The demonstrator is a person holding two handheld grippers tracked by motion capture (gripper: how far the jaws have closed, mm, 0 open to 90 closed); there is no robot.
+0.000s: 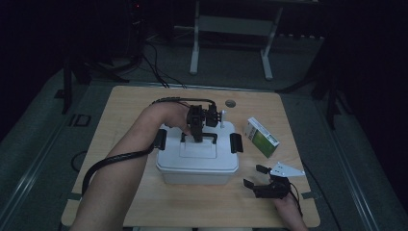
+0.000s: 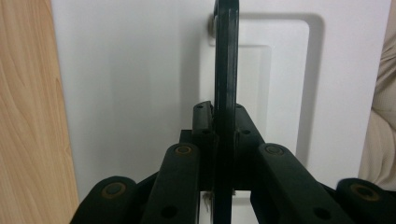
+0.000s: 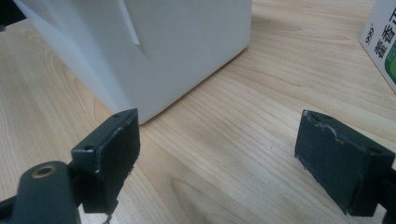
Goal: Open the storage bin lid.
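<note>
Left gripper (image 1: 198, 131) is clamping the box's black handle (image 2: 226, 70) at frame centre, handle running straight along the jaws; right gripper (image 1: 261, 179) is idling open at lower right on the desk (image 1: 125, 106)

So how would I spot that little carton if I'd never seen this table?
Start at the white lidded box in the middle of the wooden table. Look just to its right, beyond the black side latch: the small carton lies flat there. It alone is green and white, with printed text.
</note>
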